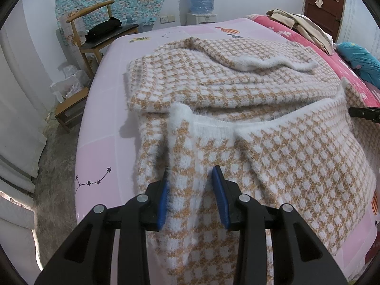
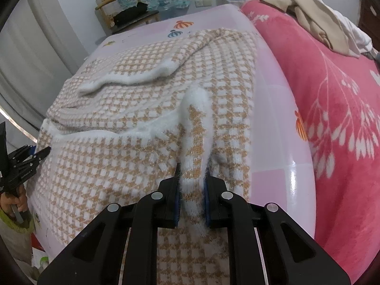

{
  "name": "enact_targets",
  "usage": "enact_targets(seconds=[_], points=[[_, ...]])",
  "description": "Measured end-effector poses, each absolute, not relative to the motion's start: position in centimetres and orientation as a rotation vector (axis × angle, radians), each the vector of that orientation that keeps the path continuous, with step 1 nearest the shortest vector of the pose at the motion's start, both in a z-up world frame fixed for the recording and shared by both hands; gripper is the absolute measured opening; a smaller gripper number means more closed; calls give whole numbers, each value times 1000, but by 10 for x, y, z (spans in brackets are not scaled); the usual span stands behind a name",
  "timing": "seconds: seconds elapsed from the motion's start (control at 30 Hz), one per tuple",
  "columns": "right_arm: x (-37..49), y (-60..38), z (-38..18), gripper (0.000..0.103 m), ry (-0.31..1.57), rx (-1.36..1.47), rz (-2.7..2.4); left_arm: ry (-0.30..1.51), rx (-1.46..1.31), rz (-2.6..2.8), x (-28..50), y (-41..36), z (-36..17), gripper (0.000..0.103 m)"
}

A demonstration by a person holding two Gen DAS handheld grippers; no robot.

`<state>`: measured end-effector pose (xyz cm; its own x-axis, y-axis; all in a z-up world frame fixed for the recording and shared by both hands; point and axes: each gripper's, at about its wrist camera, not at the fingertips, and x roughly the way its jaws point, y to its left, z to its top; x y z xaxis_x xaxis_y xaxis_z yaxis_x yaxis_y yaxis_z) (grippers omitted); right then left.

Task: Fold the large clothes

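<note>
With sleeves already laid across the houndstooth sweater (image 1: 237, 90), both left tongs (image 1: 193, 197) and right tongs (image 2: 192, 190) pinch its near hem, final fold-over pending.

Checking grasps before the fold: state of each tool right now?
Left tool: closed on a bunched fold of the checked sweater.
Right tool: closed on a pinched ridge of the same sweater.

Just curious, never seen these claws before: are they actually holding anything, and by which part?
Both hold the checked sweater: the left gripper and the right gripper each pinch a raised fold near its white-trimmed near edge.
</note>
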<state>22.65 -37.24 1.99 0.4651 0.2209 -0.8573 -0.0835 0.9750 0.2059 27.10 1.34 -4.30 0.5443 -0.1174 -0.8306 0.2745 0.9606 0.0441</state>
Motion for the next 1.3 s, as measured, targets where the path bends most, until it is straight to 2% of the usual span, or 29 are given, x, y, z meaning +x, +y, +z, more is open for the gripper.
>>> enact_targets(seconds=[1.3], points=[[225,-372,18,17,1072,117,168,969,176,-234,270,13,-43,34]])
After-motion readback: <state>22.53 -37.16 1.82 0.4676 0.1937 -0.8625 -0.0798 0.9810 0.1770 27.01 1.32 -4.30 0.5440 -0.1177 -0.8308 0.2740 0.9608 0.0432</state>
